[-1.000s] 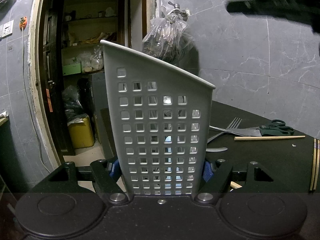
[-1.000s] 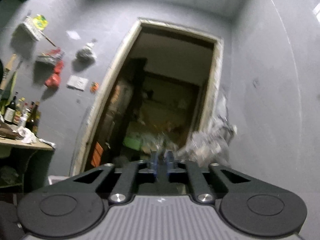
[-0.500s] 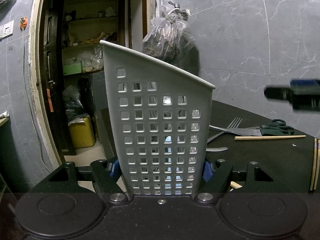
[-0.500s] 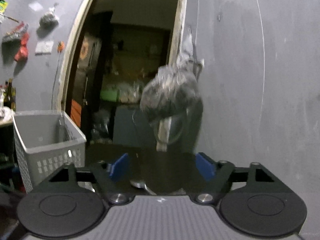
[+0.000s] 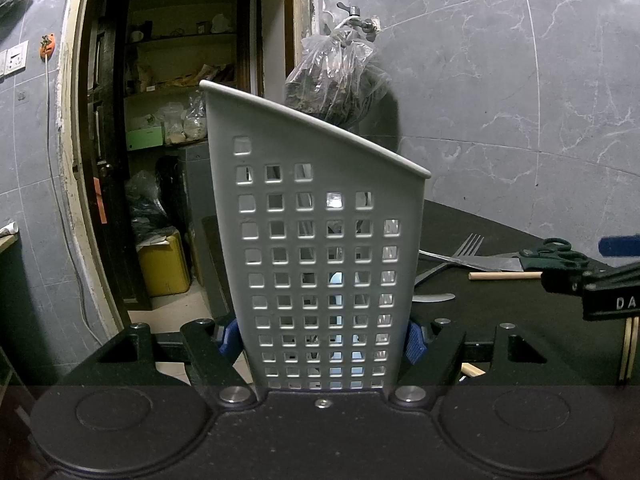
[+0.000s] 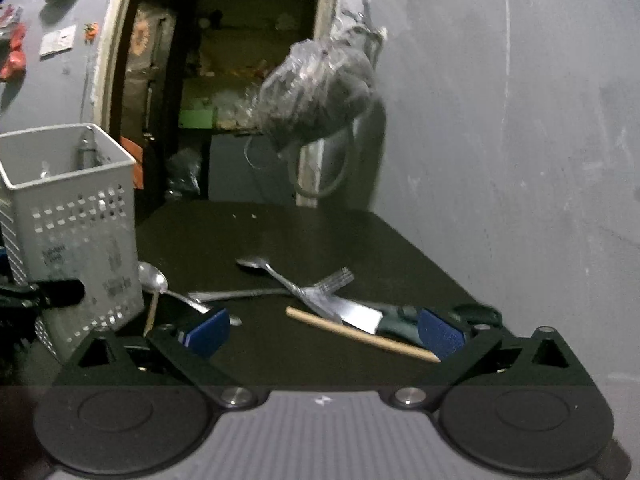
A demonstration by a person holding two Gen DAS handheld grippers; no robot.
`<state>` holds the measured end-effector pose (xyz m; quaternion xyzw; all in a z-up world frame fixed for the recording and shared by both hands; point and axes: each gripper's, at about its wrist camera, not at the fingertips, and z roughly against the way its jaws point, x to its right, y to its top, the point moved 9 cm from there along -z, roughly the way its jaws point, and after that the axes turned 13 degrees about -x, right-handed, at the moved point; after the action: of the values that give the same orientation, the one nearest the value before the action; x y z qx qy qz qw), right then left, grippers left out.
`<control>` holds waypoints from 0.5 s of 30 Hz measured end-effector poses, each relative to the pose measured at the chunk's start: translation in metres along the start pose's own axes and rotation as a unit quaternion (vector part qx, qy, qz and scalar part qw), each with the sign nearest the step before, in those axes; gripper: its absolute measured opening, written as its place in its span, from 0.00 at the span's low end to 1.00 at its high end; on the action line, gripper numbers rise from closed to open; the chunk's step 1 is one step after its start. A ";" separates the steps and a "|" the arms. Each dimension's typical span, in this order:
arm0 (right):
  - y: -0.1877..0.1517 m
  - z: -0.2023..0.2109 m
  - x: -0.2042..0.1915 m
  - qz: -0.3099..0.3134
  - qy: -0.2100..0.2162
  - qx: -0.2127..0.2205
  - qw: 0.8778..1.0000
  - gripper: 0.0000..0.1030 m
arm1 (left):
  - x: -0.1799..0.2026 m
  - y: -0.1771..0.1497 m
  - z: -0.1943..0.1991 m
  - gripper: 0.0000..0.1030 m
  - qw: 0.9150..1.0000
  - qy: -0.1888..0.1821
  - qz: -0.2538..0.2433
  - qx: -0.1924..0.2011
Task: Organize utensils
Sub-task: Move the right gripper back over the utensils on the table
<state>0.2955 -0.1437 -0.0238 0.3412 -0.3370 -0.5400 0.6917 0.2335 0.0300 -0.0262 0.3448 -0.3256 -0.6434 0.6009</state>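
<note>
My left gripper is shut on the base of a grey perforated utensil holder, which stands upright on the black table. The holder has utensil handles inside. My right gripper hovers low over the table with its jaws opening wide and nothing pressed between them. Beyond it lie a wooden chopstick, green-handled scissors, a fork and two spoons. The left wrist view shows the right gripper near the scissors.
A plastic bag hangs from a tap on the grey wall behind the table. An open doorway to a storeroom lies at the far left. A pair of chopsticks lies by the right edge of the left wrist view.
My right gripper dropped and tipped down from facing the doorway to low over the table, and its jaws spread wide. The left gripper and the holder stayed still.
</note>
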 end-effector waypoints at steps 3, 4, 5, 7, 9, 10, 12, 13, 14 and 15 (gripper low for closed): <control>-0.007 -0.005 0.003 -0.011 -0.007 -0.012 1.000 1.00 | 0.000 0.000 0.000 0.73 1.000 0.000 0.000 0.000; -0.007 -0.006 0.003 -0.012 -0.009 -0.016 1.000 1.00 | 0.000 0.000 0.000 0.73 1.000 0.000 0.000 0.000; -0.007 -0.008 0.004 -0.012 -0.012 -0.019 1.000 1.00 | 0.000 0.000 0.000 0.73 1.000 0.000 0.000 0.000; -0.010 -0.010 0.003 -0.013 -0.015 -0.023 1.000 1.00 | 0.000 0.000 0.000 0.73 1.000 0.000 0.000 0.000; -0.011 -0.011 0.003 -0.013 -0.014 -0.028 0.999 1.00 | 0.000 0.000 0.000 0.73 1.000 0.000 0.000 0.000; -0.011 -0.011 0.003 -0.014 -0.014 -0.027 0.999 1.00 | 0.000 0.000 0.000 0.73 1.000 0.000 0.000 0.000; -0.010 -0.010 0.003 -0.016 -0.014 -0.026 0.999 1.00 | 0.000 0.000 0.000 0.73 1.000 0.001 0.000 -0.001; -0.010 -0.011 0.003 -0.015 -0.014 -0.026 0.999 1.00 | 0.000 0.000 0.000 0.73 1.000 0.001 0.000 -0.001; -0.010 -0.011 0.003 -0.015 -0.014 -0.027 0.999 1.00 | 0.000 0.000 0.000 0.73 1.000 0.001 0.000 -0.001; -0.010 -0.011 0.003 -0.015 -0.014 -0.027 0.999 1.00 | 0.000 0.000 0.000 0.73 1.000 0.001 -0.001 -0.001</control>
<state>0.3001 -0.1470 -0.0381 0.3195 -0.3268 -0.5639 0.6879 0.2330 0.0298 -0.0264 0.3450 -0.3245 -0.6437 0.6011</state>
